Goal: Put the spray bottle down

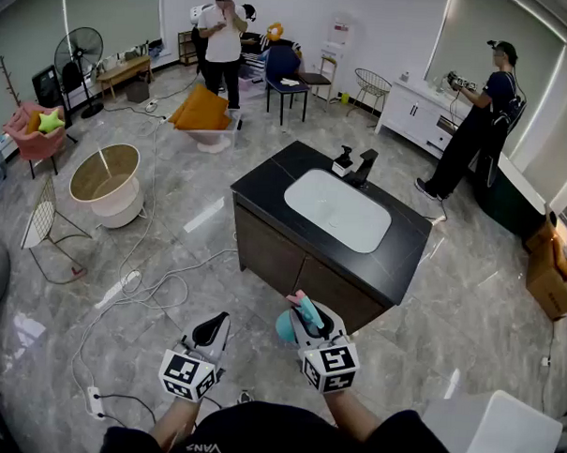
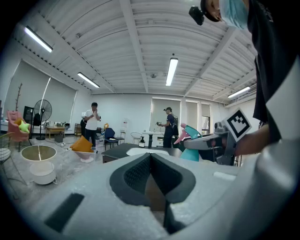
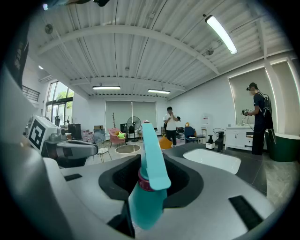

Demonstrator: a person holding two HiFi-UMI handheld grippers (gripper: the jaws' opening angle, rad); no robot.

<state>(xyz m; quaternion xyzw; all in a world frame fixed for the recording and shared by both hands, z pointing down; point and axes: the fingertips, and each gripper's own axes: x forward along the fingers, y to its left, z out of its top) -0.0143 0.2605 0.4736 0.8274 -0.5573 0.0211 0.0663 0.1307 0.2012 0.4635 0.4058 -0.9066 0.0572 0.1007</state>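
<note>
A teal spray bottle (image 1: 287, 325) with a pink nozzle is held by its neck, my right gripper (image 1: 309, 318) shut on it, in the air just in front of the black counter (image 1: 266, 187). In the right gripper view the bottle (image 3: 143, 208) hangs between the dark pads (image 3: 183, 180), its teal trigger pointing up. My left gripper (image 1: 215, 325) floats beside it on the left, shut with nothing in it; its pads (image 2: 136, 176) meet in the middle. The left gripper view also shows the bottle (image 2: 190, 153) to the right.
The counter holds a white sink (image 1: 336, 210), a black faucet (image 1: 365, 166) and a small soap bottle (image 1: 343, 161). Cables (image 1: 140, 290) trail across the floor at left. A white box (image 1: 495, 435) stands at lower right. Two people (image 1: 222, 40) stand farther back.
</note>
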